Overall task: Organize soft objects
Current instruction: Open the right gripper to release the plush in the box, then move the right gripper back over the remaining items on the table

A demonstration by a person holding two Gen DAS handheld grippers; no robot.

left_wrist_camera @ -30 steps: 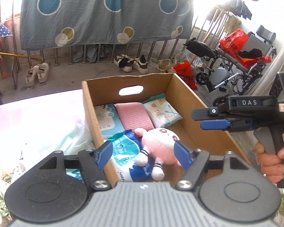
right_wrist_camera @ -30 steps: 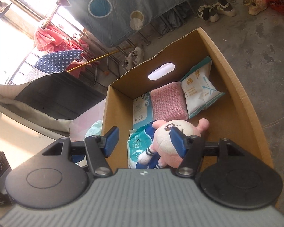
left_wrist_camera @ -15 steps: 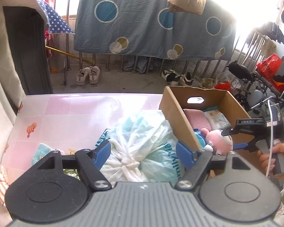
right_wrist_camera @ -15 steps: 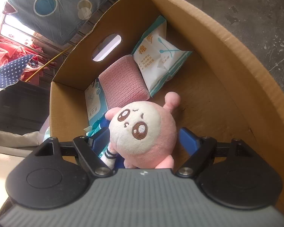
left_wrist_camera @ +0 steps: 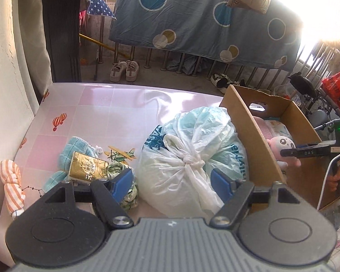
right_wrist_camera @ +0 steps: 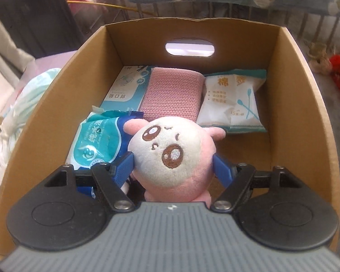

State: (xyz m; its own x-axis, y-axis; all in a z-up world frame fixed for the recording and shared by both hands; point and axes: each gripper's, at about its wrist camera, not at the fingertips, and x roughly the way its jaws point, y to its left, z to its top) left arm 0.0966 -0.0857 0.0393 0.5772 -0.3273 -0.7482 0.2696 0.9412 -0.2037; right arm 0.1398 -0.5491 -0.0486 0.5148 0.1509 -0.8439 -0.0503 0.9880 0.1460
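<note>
My right gripper [right_wrist_camera: 173, 170] is shut on a pink plush toy [right_wrist_camera: 172, 156] and holds it over the open cardboard box [right_wrist_camera: 310, 104]. In the box lie a pink knitted cloth [right_wrist_camera: 172, 95], a cotton swab pack [right_wrist_camera: 233, 104], a wet wipes pack [right_wrist_camera: 97, 145] and a teal mask box [right_wrist_camera: 127, 88]. My left gripper [left_wrist_camera: 172, 181] is open and empty above a tied white plastic bag [left_wrist_camera: 188, 156] on the pink table [left_wrist_camera: 97, 113]. The left wrist view also shows the box [left_wrist_camera: 256, 140], the toy [left_wrist_camera: 282, 145] and the right gripper [left_wrist_camera: 290, 153].
On the table left of the bag lie a light blue towel [left_wrist_camera: 77, 145], a gold packet [left_wrist_camera: 86, 166], a wooden toy plane [left_wrist_camera: 120, 154], a green patterned cloth [left_wrist_camera: 117, 170] and an orange striped cloth [left_wrist_camera: 12, 181]. A white wall [left_wrist_camera: 13, 45] borders the left. Shoes [left_wrist_camera: 124, 70] sit on the floor beyond.
My right gripper has closed on the pink plush toy and turned to face the box squarely. My left gripper has pulled back from the box to above the plastic bag.
</note>
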